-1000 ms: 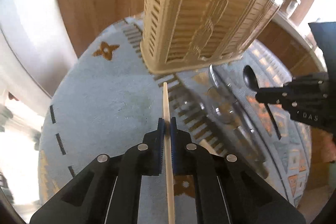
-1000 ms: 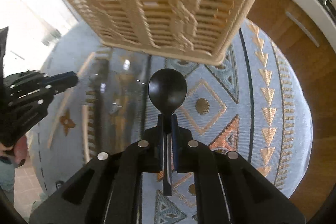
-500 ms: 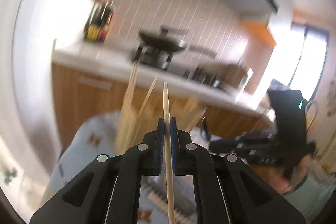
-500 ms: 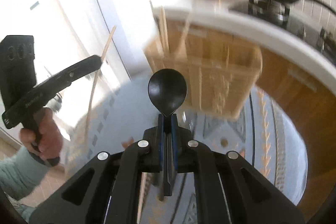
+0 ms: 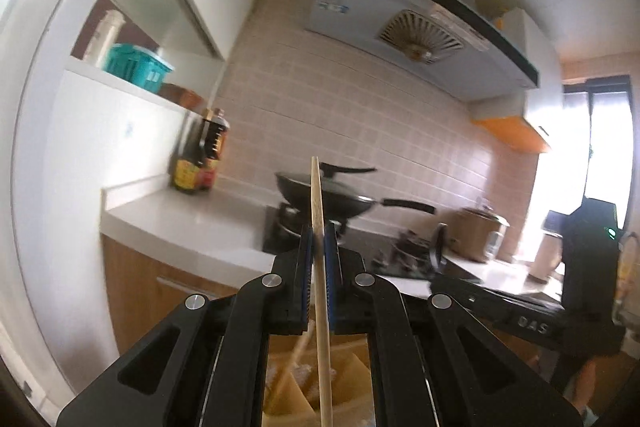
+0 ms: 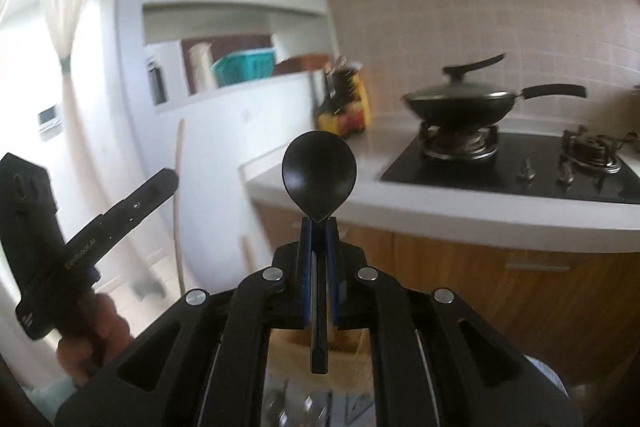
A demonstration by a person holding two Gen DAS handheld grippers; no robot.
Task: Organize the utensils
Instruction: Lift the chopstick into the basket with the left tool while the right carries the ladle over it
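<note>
In the left wrist view, a teal basket (image 5: 138, 67) stands on a shelf (image 5: 120, 85) at the left, and a dark bottle (image 5: 200, 155) stands on the white bench (image 5: 188, 215). In the middle, the left gripper (image 5: 318, 247) has its fingers closed on a wooden chopstick (image 5: 320, 267), which points up in front of a black wok (image 5: 340, 199) on the stove. At the right, the right gripper (image 5: 440, 247) is seen from the side.

In the right wrist view, a hand (image 6: 96, 335) holds the left gripper with the chopstick upright. The right gripper's fingers (image 6: 306, 267) are closed on the handle of a black spoon (image 6: 319, 179), bowl up. The wok is at the right.
</note>
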